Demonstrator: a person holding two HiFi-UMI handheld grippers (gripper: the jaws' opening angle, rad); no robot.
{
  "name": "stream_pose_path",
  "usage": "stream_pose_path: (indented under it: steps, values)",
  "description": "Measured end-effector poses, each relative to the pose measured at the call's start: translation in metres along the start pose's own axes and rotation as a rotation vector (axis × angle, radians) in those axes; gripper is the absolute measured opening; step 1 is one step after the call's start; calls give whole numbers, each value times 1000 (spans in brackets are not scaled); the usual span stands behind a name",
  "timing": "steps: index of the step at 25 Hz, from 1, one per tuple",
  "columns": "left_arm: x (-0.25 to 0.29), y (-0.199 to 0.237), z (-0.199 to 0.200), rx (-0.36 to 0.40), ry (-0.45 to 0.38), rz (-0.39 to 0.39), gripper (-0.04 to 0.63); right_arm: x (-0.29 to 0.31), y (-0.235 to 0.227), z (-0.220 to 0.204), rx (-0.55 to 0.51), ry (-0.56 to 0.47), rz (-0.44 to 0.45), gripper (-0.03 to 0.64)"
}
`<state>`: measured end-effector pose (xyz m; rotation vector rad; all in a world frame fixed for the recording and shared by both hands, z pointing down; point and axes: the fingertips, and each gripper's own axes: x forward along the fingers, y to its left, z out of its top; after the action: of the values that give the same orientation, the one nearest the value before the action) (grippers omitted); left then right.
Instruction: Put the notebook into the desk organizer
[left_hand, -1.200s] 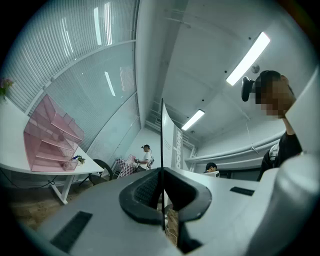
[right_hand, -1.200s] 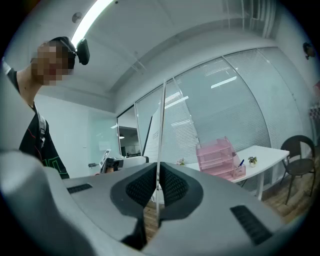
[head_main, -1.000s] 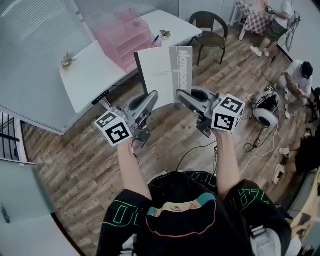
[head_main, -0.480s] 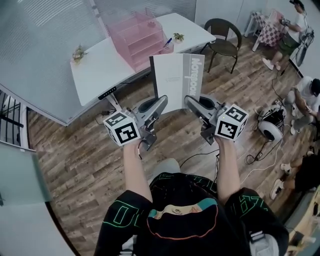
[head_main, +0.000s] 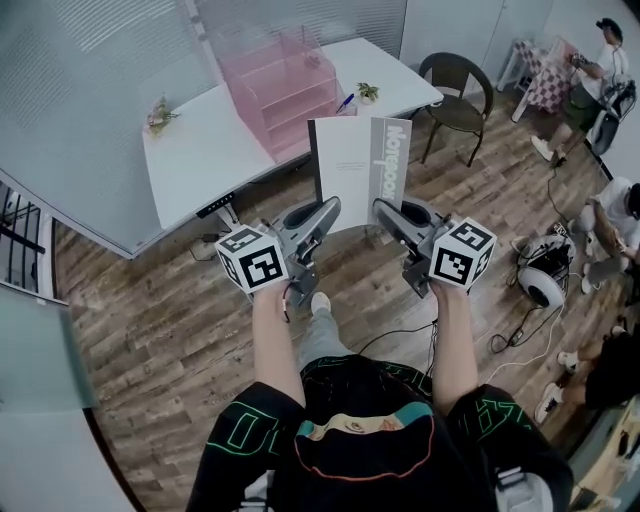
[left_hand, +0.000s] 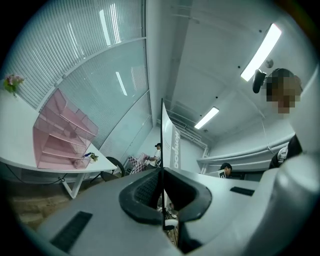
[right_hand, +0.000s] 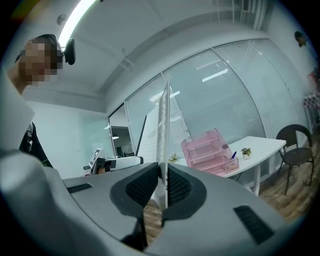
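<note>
A grey and white notebook (head_main: 362, 172) is held flat out in front of me, above the floor. My left gripper (head_main: 333, 212) is shut on its near left corner, my right gripper (head_main: 381, 210) on its near right corner. In the left gripper view the notebook (left_hand: 166, 145) stands edge-on between the pads, and in the right gripper view the notebook (right_hand: 162, 135) does too. The pink desk organizer (head_main: 283, 88) with several tiers stands on the white desk (head_main: 210, 150) beyond the notebook; it also shows as the organizer (left_hand: 60, 135) and the organizer (right_hand: 206, 152).
A small plant (head_main: 160, 115) sits on the desk's left part, another plant (head_main: 368, 93) and a blue pen right of the organizer. A dark chair (head_main: 455, 95) stands right of the desk. People and a white device (head_main: 545, 258) with cables are on the wooden floor at right.
The desk and organizer have shifted right and nearer in the head view as I step toward them. Both grippers keep their hold on the notebook.
</note>
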<state>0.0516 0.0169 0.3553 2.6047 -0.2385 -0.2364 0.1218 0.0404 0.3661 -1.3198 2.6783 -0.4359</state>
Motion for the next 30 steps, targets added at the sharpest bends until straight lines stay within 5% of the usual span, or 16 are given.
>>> stream_pose_path:
  steps: [9, 18, 30]
  values:
    - [27, 102, 36, -54, 2, 12, 8, 86, -76, 9, 39, 28, -9, 14]
    - [22, 216, 115, -52, -53, 72, 8, 219, -129, 42, -7, 61, 55, 15]
    - [46, 240, 173, 32, -86, 67, 8, 254, -156, 92, -23, -21, 115, 20]
